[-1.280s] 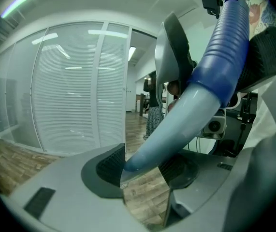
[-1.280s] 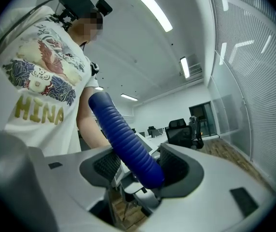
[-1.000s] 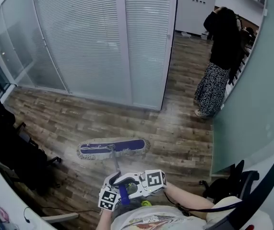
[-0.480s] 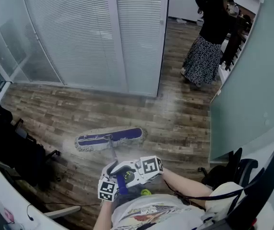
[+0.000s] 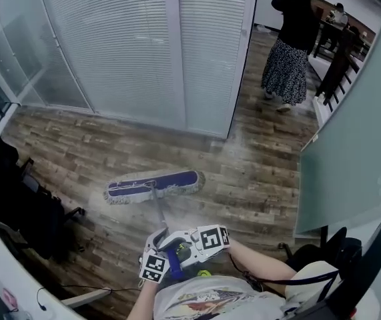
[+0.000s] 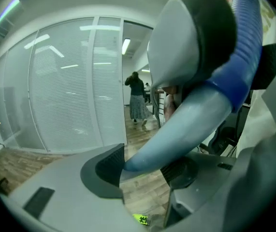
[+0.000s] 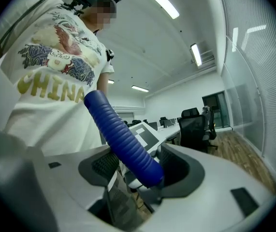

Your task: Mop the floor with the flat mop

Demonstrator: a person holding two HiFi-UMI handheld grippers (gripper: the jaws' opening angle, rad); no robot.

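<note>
The flat mop's head lies flat on the wood floor, apparently in mid-stroke. The left gripper is clamped on the pale handle. The right gripper grips the ribbed blue grip. The next move probably calls for both to draw the head across an unmopped strip.

One flat mop lies on the wood floor. Two grippers hold its handle: the left gripper, whose fingers have just eased slightly wider around it, and the right gripper. Two black chairs flank the mop, one chair to its left and the other chair to its right. One person stands beyond the mop.
</note>
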